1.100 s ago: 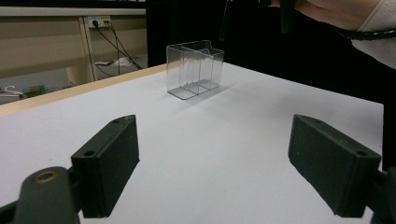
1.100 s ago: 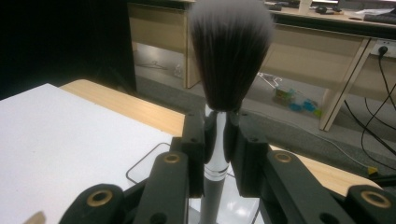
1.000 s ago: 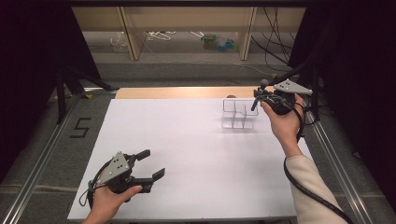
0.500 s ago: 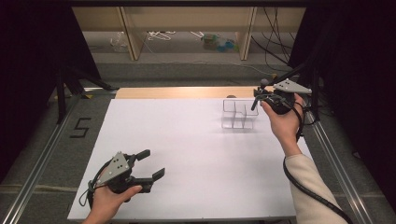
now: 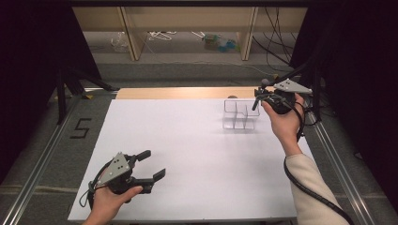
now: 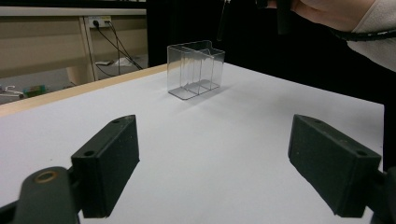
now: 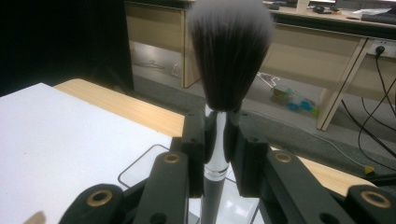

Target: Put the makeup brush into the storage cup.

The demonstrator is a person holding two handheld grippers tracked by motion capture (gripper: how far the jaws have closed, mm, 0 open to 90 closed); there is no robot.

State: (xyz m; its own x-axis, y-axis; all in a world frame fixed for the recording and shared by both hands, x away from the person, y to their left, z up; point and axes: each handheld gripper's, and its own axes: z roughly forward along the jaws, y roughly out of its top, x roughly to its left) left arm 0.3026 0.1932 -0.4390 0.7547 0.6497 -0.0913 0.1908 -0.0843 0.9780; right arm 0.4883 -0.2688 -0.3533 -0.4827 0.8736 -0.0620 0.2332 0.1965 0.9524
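A makeup brush (image 7: 229, 60) with dark, white-tipped bristles stands upright, bristles up. My right gripper (image 7: 216, 140) is shut on its silver ferrule. From the high view the right gripper (image 5: 261, 93) hovers at the far right, and the brush handle (image 5: 255, 104) points down just above the right end of a clear divided container (image 5: 241, 114). The container (image 6: 196, 70) stands on the white table with nothing visible in its compartments. My left gripper (image 5: 152, 164) rests near the front left of the table, open, with nothing between its jaws (image 6: 222, 163).
The white table top (image 5: 187, 154) ends in a wooden strip (image 5: 178, 93) at the far side. Beyond it are desk legs, cables and small items on the floor. A "5" mark (image 5: 80, 127) lies on the floor to the left. Metal rails run along both sides.
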